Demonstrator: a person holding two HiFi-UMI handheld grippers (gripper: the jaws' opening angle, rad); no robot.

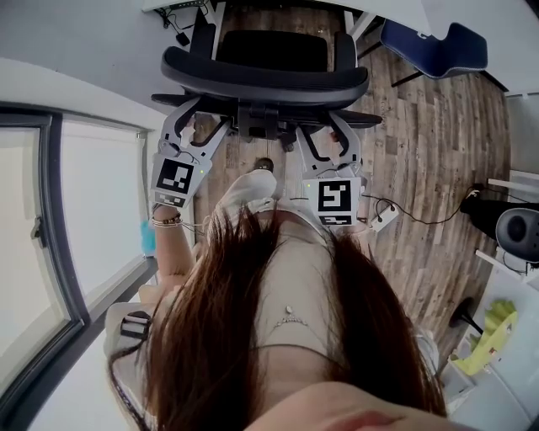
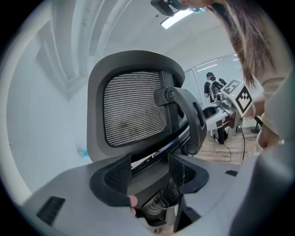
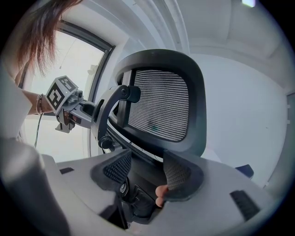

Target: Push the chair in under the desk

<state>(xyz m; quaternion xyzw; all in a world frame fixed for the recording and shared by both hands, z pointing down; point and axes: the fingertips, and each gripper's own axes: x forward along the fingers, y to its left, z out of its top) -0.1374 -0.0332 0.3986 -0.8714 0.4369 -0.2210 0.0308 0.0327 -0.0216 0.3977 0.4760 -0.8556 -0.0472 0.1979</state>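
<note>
A black office chair (image 1: 265,80) with a mesh back (image 2: 133,108) stands in front of me, its seat towards the white desk edge (image 1: 168,4) at the top of the head view. My left gripper (image 1: 192,126) is at the left side of the chair's back, low down. Its jaws stand open, with the lower back frame in the gap (image 2: 147,168). My right gripper (image 1: 330,135) is at the right side of the back, open too, and the frame also sits between its pads (image 3: 147,170). The mesh back (image 3: 161,103) rises above them.
A blue chair (image 1: 434,46) stands at the back right on the wood floor. A window wall (image 1: 50,219) runs along the left. A cable (image 1: 413,220) and a black device (image 1: 518,231) lie to the right. Another person (image 2: 212,87) stands far off.
</note>
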